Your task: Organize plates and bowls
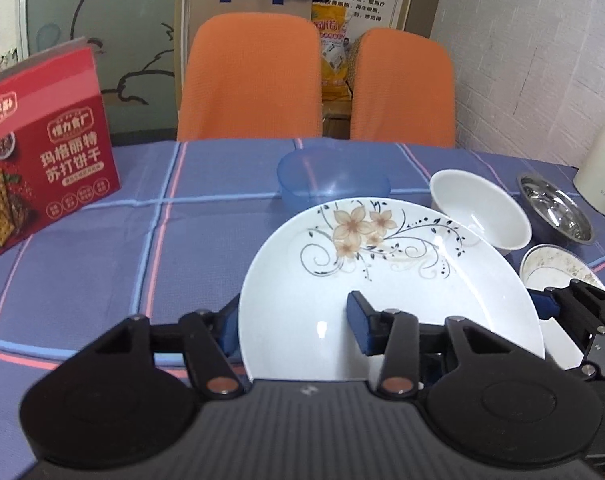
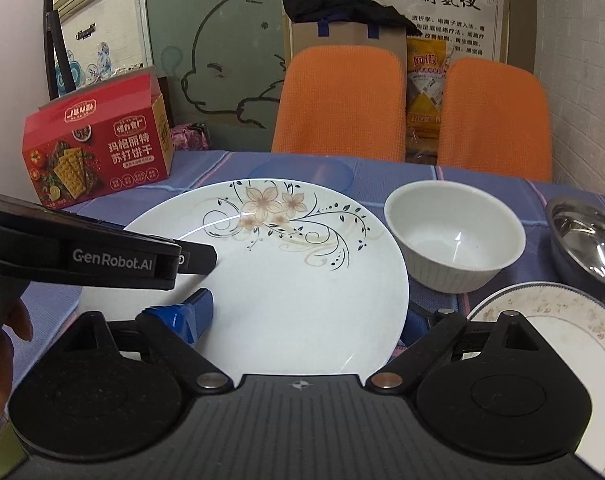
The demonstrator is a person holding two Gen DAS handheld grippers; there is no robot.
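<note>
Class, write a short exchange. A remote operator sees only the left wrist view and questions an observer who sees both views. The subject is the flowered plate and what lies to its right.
Operator: At the plate's right edge I see only one blue pad of the right gripper. Where is the other pad?
Observer: The right gripper is open and straddles the flowered plate. One pad is over the plate's face and the other is beyond its right edge.
Operator: What is the dish with the patterned rim that is half hidden behind that gripper?
Observer: It is a shallow patterned-rim plate. It is empty and lies right of the flowered plate, in front of the white bowl.
</note>
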